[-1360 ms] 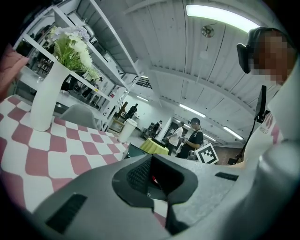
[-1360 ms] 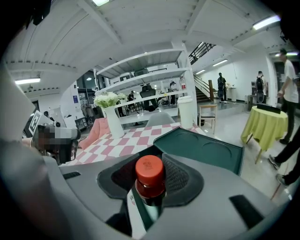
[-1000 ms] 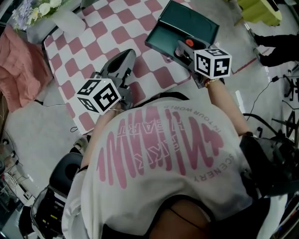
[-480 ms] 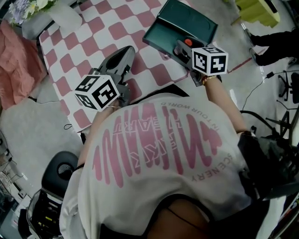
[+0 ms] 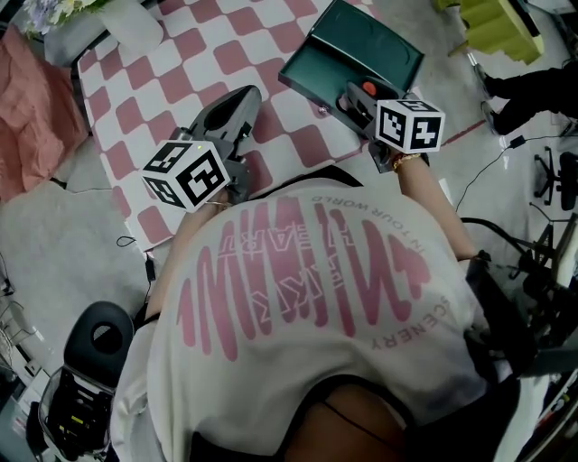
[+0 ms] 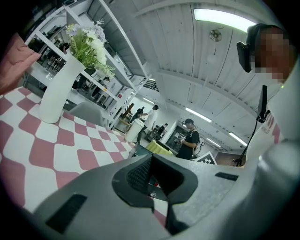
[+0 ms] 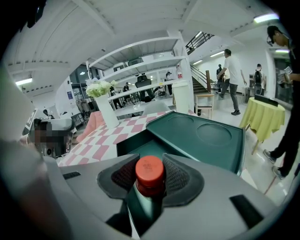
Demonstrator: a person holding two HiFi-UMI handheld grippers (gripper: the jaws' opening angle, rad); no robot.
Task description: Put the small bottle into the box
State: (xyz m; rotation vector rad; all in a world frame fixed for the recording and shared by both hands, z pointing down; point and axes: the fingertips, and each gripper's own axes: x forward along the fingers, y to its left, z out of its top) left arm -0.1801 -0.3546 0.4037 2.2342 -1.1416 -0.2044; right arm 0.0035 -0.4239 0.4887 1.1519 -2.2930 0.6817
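Head view: my left tongs (image 5: 246,99) lie low over the pink-and-white checked tabletop (image 5: 172,72), their tips pointing away from me, with the marker cube at the near end. My right tongs (image 5: 355,94) reach toward the near right corner of the open dark green box (image 5: 397,45), which sits at the tabletop's far right edge. The orange cap of the small bottle (image 5: 368,88) shows between the right tips, just at the box's near edge. A white vase (image 5: 131,20) with pale flowers (image 5: 54,13) stands at the far left corner, beside a pink cloth (image 5: 27,99) hanging off that side.

Left gripper view: the left tongs (image 6: 157,180) are clenched on nothing. The tips meet, and only a small hollow is left between the pads (image 6: 138,176). The checked tabletop (image 6: 56,145) runs away to the left, where the vase (image 6: 58,91) stands upright with its flowers (image 6: 89,44). A person (image 6: 190,140) stands far off in the room.

Right gripper view: the right tongs (image 7: 149,182) are grasping the small bottle (image 7: 150,169). Both pads (image 7: 180,180) press on its neck just under the orange cap, and its dark body hangs down between them. The box (image 7: 201,150) lies open right behind the bottle, with the hollow tray on the left and the lid with two round recesses on the right. The bottle is in my grip and not resting in the tray. The vase (image 7: 110,115) stands farther back.
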